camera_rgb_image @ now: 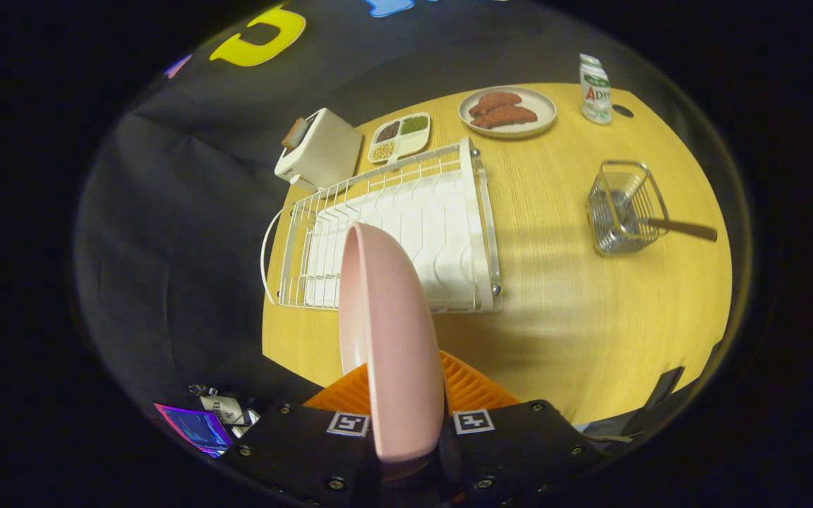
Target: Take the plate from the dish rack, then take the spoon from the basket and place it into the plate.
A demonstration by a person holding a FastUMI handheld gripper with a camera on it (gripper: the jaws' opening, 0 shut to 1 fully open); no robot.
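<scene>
I have the pink plate (pixel 392 339) clamped on edge between my fingers (pixel 406 423), one pressing each face, and it stands upright right in front of me, rising over the near end of the white dish rack (pixel 477 233). The rack sits on the yellow tabletop (pixel 576 331) beyond the plate, and its slots look bare, so by my reckoning the first step is done: the plate is out of the rack and in my grip, though not yet set down anywhere.

What is left is the larger part. The spoon (pixel 682 228) lies in the wire basket (pixel 622 208) well off to the right of the rack, its dark handle sticking out over the basket's rim; the bowl end is hard to make out through the mesh, so I take it for the spoon rather than know it. I judge that the plate has to go flat on a free patch of tabletop before I can let go, fetch the spoon and lay it in the plate.

At the far side stand a toaster (pixel 318 148), a divided dish of grains (pixel 399 136), a plate of sausages (pixel 507 111) and a drink carton (pixel 595 90).
</scene>
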